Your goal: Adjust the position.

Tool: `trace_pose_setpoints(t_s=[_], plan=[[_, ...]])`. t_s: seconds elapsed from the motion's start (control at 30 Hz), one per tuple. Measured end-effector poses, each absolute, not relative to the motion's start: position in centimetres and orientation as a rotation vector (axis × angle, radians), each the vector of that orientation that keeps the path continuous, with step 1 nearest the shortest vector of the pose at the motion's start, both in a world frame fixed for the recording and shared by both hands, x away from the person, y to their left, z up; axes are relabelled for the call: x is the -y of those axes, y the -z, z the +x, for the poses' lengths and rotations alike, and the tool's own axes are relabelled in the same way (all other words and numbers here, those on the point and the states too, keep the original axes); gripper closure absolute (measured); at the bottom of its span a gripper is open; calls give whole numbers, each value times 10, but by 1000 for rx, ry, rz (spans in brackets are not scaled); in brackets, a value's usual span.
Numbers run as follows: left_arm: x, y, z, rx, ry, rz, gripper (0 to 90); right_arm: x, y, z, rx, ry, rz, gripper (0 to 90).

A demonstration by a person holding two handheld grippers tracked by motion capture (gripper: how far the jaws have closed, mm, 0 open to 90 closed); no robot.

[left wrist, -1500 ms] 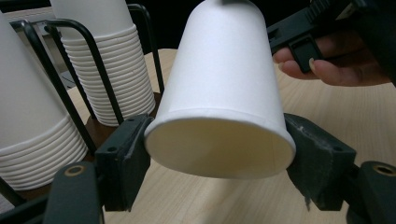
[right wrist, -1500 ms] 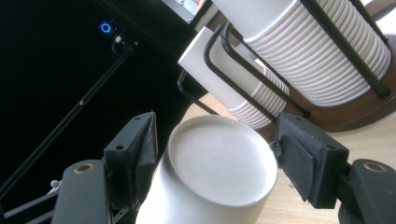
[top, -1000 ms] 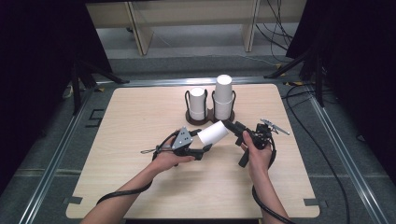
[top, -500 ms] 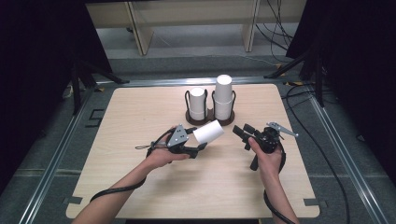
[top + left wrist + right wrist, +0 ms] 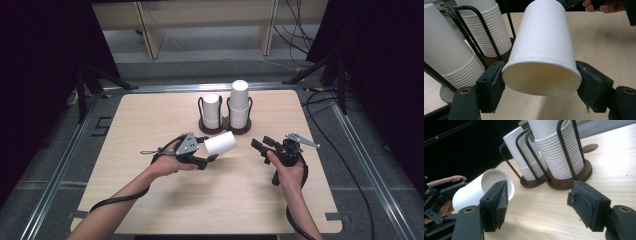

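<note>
White paper cup, single, lying on its side in the air above the light wooden table, rim end clamped between the left gripper pads, closed base pointing toward the right gripper.

Left tongs clamped, forearm angled inward; right tongs held level with jaws apart, aimed toward them.

We see a light wooden table on grey floor, dark curtains flanking, pale shelving behind, cables trailing.
</note>
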State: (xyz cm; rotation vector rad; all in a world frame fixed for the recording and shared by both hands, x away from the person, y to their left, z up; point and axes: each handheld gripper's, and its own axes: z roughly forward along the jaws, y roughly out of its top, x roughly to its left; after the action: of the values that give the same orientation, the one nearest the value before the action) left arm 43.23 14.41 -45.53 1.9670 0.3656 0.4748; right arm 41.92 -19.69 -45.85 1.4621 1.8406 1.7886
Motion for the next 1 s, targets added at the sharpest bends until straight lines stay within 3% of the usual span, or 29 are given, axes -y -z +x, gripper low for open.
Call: trace_pose_setpoints(t_s=[1.0], plan=[[-151, 436, 434, -220, -448, 2127, 276, 198, 460, 420, -1931, -1664, 1345, 317]])
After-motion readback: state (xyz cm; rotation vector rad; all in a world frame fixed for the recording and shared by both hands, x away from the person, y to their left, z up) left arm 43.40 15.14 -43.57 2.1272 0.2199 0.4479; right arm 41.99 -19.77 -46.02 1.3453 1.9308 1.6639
